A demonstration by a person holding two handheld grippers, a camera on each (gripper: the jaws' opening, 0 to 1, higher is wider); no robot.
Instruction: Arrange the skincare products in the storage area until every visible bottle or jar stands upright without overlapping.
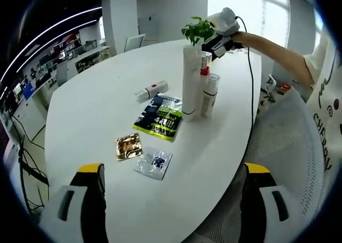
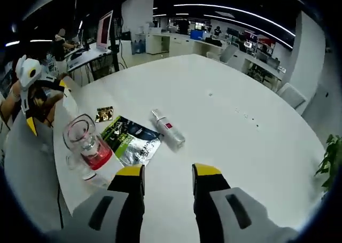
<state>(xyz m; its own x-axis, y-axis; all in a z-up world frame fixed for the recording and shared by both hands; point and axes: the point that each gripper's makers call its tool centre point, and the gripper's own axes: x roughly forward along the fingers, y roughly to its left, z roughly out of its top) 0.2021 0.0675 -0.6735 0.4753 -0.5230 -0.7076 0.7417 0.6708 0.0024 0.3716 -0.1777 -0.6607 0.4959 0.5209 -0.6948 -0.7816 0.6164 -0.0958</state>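
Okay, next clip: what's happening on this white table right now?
A person holds two yellow-tipped grippers over a white oval table. The right gripper, jaws open and empty, hovers above two upright clear-capped bottles beside a tall white vase with a green plant. A white bottle with a red label lies on its side near flat sachets. The left gripper hangs back, open.

I'm over a big white rounded table (image 1: 96, 93) in an open-plan office. Bright windows (image 1: 251, 2) wash out the far side in the left gripper view, white pillar (image 1: 118, 13) beside them. White mesh chair (image 1: 288, 141) tucked at the table edge. Right gripper view: dark ceiling with strip lights (image 2: 240, 10), rows of desks (image 2: 181, 40), a monitor (image 2: 104, 29) at left.
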